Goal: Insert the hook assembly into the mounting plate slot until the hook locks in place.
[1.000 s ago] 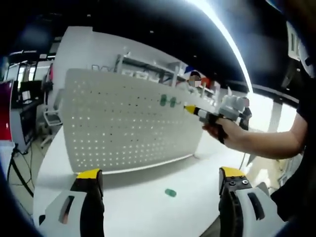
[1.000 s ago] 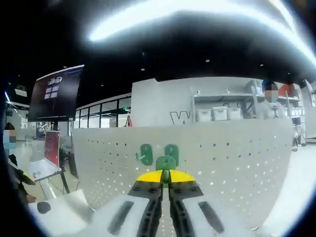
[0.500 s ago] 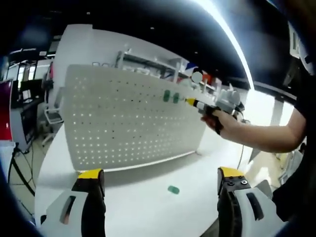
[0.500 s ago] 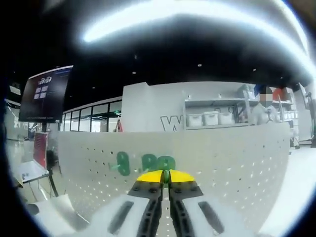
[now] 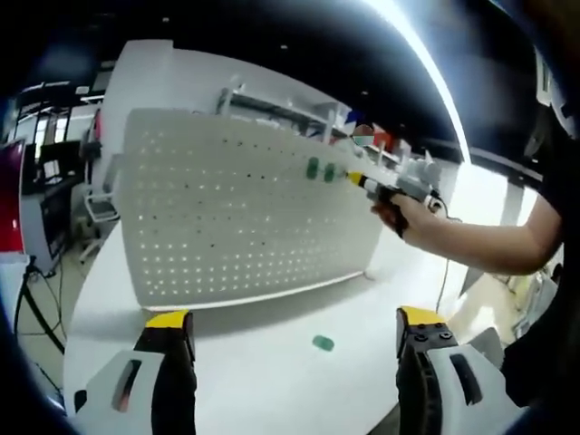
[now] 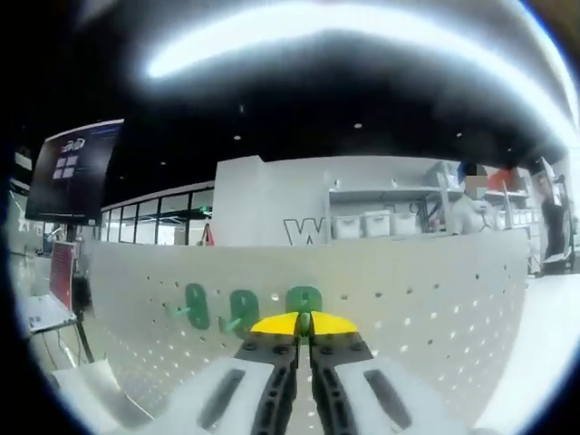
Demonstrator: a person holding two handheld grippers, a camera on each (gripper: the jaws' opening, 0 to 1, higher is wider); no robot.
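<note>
In the left gripper view, the left tongs [image 5: 290, 340] stood nearest, jaws spread wide and holding nothing, hovering over the white surface [image 5: 254, 381]. A spare green hook [image 5: 323, 343] lay loose on that surface just beyond them, well apart from either jaw.

Farther off, the right tongs [image 5: 355, 178] were held by a hand [image 5: 399, 213] up against the upper part of the perforated mounting plate [image 5: 227, 217], which stood upright on the surface. In the right gripper view, these tongs [image 6: 304, 323] were pressed together on a green hook assembly [image 6: 304, 300], whose top showed just above the yellow tips, touching or nearly touching the plate [image 6: 426, 299].

Compared with a second earlier, the tongs had shifted sideways along the plate: two mounted hooks [image 6: 217, 308], which had sat directly above the tips, now lay off to the left, and the held piece faced bare holes beside them. This suggested the carry was done and the insertion had begun or was about to. Whether the hook had entered a slot could not be told, since the tips hid the contact. A firm push toward the plate, then a seating check, seemed to remain.
</note>
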